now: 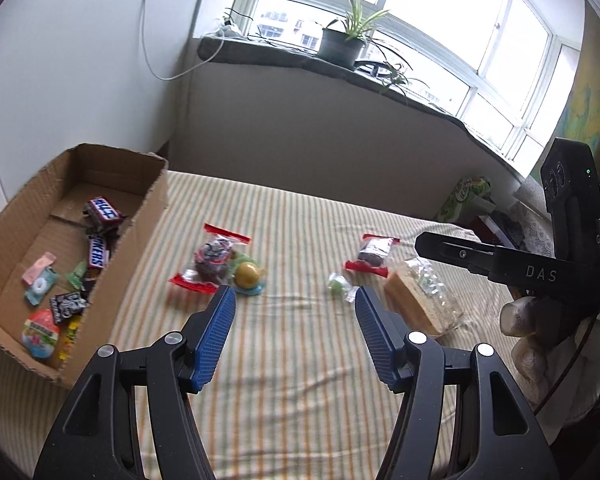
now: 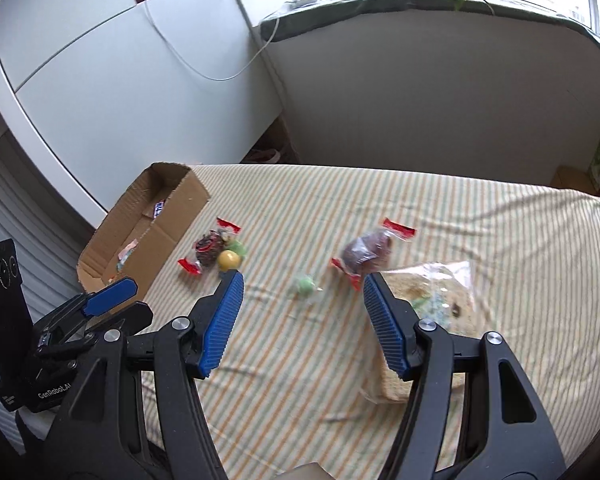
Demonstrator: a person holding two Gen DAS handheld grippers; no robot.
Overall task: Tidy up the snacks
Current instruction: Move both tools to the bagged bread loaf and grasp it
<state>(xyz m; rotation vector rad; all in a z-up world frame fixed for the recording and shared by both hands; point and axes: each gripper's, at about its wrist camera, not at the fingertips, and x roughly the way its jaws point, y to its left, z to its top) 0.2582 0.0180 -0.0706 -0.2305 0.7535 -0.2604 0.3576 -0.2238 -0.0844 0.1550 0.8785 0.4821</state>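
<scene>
On the striped cloth lie loose snacks: a red-ended clear packet with a dark cake (image 1: 212, 260) (image 2: 208, 250), a yellow ball candy (image 1: 247, 275) (image 2: 227, 259), a small green wrapped sweet (image 1: 337, 286) (image 2: 304, 285), a second red-ended dark cake packet (image 1: 374, 255) (image 2: 366, 255) and a bagged sandwich (image 1: 422, 300) (image 2: 428, 304). A cardboard box (image 1: 140, 240) (image 2: 180, 216) at the left holds several wrapped bars and candies. My left gripper (image 1: 295, 300) hovers open and empty in front of the snacks. My right gripper (image 2: 302, 286) is open too, with nothing between its fingers.
A grey wall and a windowsill with a potted plant (image 1: 342, 42) rise behind the table. A white cabinet (image 2: 100, 92) stands at the left. A green carton (image 1: 464, 196) and other items sit at the far right corner. A person's gloved hand (image 1: 540, 344) holds the right gripper.
</scene>
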